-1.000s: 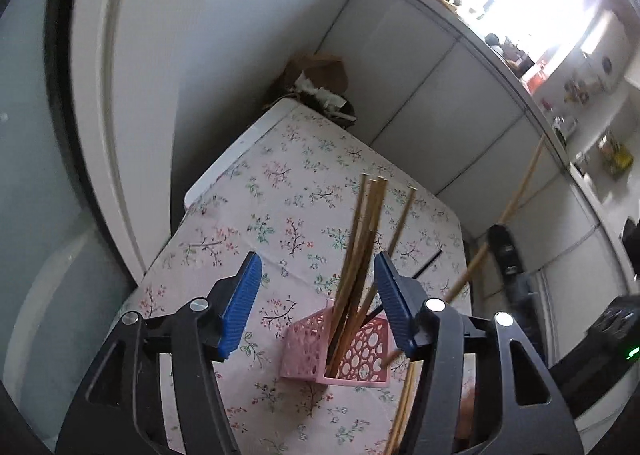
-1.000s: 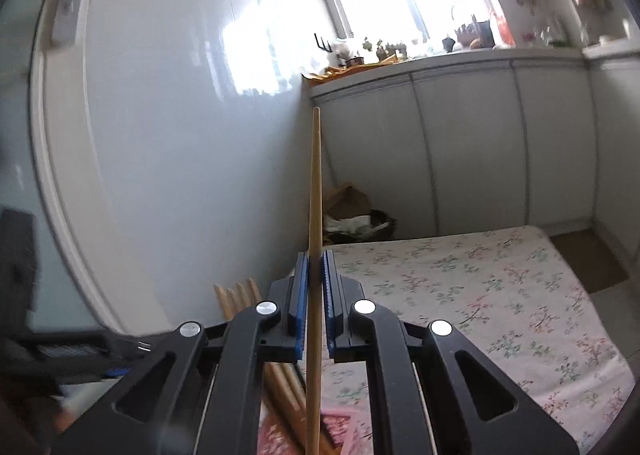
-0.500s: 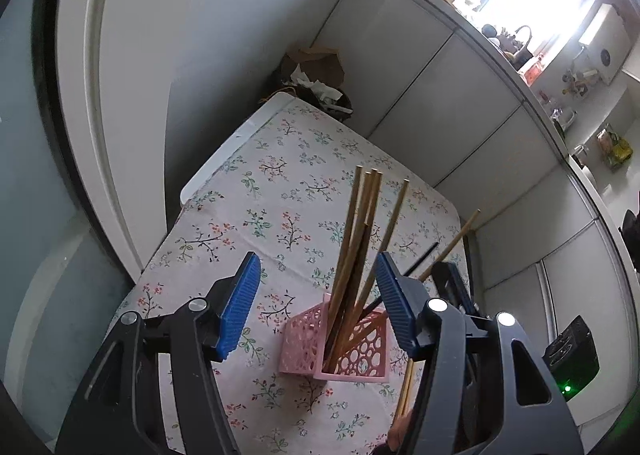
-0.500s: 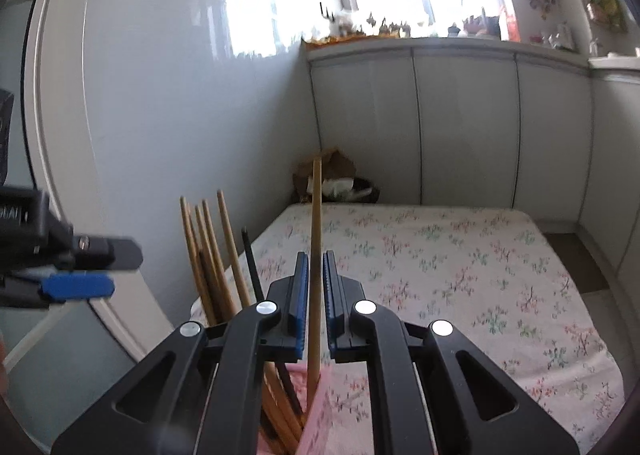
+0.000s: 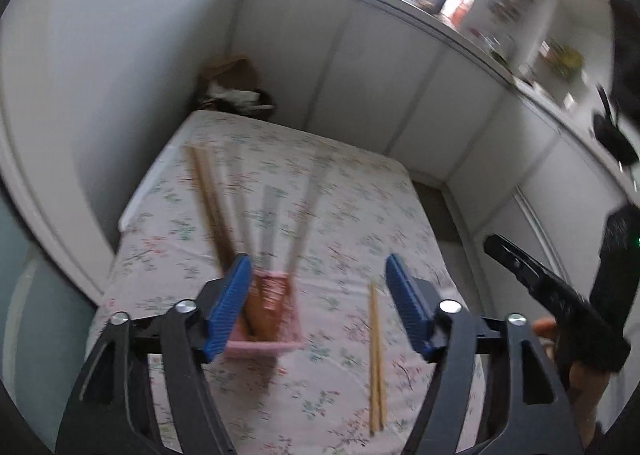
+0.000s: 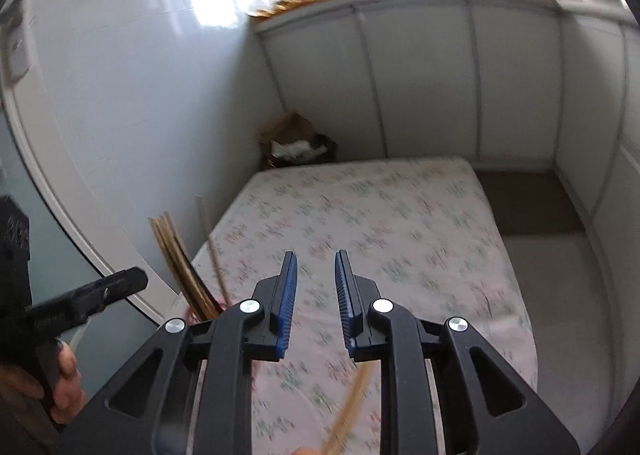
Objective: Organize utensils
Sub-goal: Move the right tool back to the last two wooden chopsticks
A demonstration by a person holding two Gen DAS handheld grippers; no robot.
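Observation:
A pink perforated holder stands on the floral tablecloth with several wooden chopsticks upright in it, blurred by motion. My left gripper is open and empty above the table, its left pad next to the holder. A pair of wooden chopsticks lies flat on the cloth to the holder's right. My right gripper is open and empty; the chopsticks in the holder stand to its left, and a loose chopstick shows below its fingers.
White cabinet panels and a wall close off the table's far side. A cardboard box with rubbish sits in the far corner. The floor lies beyond the table's right edge. The right gripper's body shows at the left view's right.
My right gripper has opened and let go of the chopstick it held over the holder. The left gripper has swung right, so the holder now sits at its left pad.

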